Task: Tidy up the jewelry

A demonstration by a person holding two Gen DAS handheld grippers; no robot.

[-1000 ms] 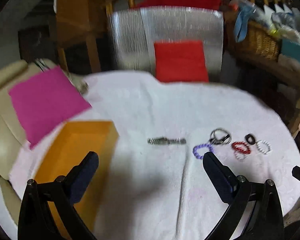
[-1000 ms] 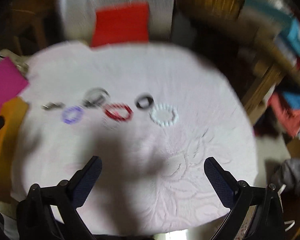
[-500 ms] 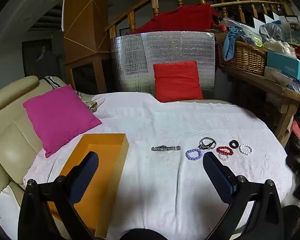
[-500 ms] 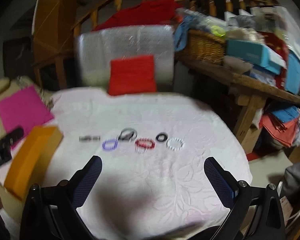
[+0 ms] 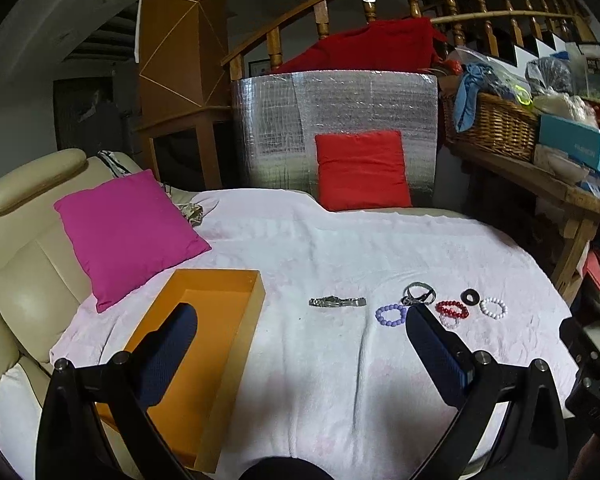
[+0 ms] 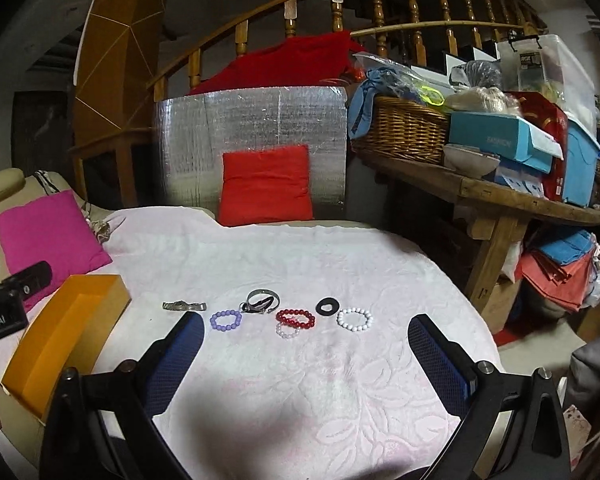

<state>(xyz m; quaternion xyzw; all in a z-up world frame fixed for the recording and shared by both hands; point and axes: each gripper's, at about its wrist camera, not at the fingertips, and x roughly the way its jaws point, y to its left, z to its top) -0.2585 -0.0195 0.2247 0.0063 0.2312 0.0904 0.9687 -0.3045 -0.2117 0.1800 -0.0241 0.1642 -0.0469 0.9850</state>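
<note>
Seven jewelry pieces in a loose row on pale pink textured cloth (image 6: 300, 264), mid-scene. Left to right: metal watch (image 6: 184, 305); purple bead bracelet (image 6: 226, 319); silver bangle with dark clasp (image 6: 262, 301); red bead bracelet (image 6: 296, 318), touching small pale bead bracelet (image 6: 287, 331) on its near side; black ring (image 6: 326, 306); white bead bracelet (image 6: 354, 319). Orange open box (image 5: 204, 340): left of the row, well apart from the watch. Left gripper (image 5: 300, 332): held above the cloth, near side, jaws spread wide, grasping nothing; left finger over the box. Right gripper (image 6: 306, 340): held above the cloth, near the bracelets, jaws spread wide, unloaded. Pink cushion (image 5: 128, 232), far left; red cushion (image 6: 266, 184), far centre.
</note>
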